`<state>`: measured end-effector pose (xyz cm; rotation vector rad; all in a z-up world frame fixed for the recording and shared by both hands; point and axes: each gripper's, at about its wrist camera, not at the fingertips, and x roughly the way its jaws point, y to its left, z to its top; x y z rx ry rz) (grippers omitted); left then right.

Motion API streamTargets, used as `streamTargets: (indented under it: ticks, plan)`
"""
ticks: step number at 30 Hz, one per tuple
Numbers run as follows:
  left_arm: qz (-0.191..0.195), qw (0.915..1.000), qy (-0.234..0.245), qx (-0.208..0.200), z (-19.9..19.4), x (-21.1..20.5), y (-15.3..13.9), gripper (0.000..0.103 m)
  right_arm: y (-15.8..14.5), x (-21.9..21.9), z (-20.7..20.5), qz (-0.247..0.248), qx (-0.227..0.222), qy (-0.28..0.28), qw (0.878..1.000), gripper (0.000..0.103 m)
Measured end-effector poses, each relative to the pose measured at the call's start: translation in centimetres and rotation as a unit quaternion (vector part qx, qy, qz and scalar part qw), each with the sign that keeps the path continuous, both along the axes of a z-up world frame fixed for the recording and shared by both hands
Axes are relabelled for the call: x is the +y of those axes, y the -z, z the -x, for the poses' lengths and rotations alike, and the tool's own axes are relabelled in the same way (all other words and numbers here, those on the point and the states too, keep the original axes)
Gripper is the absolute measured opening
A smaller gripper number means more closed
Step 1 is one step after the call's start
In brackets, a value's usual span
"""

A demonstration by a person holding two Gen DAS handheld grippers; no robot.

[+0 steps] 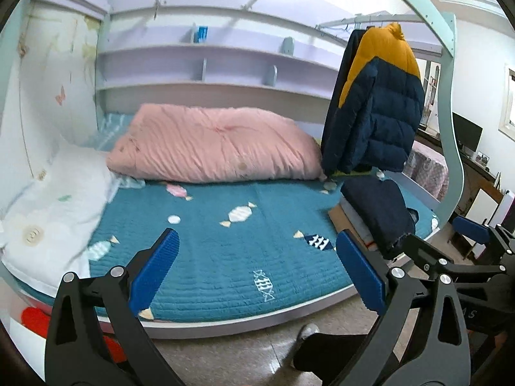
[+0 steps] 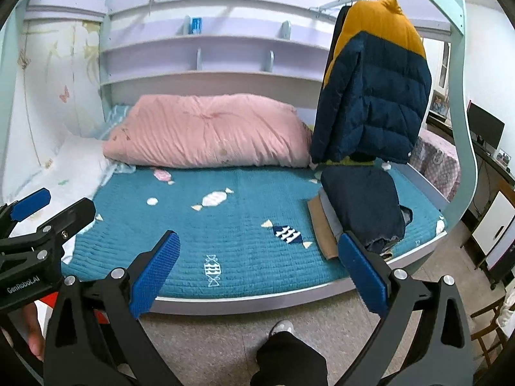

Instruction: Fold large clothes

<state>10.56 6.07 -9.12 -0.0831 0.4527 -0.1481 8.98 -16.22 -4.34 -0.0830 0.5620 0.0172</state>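
Both grippers' fingers spread, empty | puffer jacket [image 1: 376, 103] hangs upright, long axis vertical

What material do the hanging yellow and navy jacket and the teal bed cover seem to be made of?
The jacket looks like a padded puffer with a smooth synthetic shell, probably nylon or polyester: it bulges in stitched horizontal bands with a slight sheen. The bed cover looks like matte quilted fabric, perhaps cotton: close parallel stitch lines and printed candy shapes.
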Motion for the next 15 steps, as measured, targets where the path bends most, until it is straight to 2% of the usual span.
streamTargets:
  ticks: [6, 15]
  plan:
    - [-0.005, 0.999, -0.014, -0.043, 2.7, 0.5, -2.4, 0.098, -2.0, 0.3, 2.0, -0.01, -0.03, -0.011, 0.999, 0.095]
    - [-0.015, 0.9965, -0.029, -0.077, 5.3, 0.8, -4.1, 0.098, -3.7, 0.2, 3.8, -0.025, -0.055, -0.023, 0.998, 0.095]
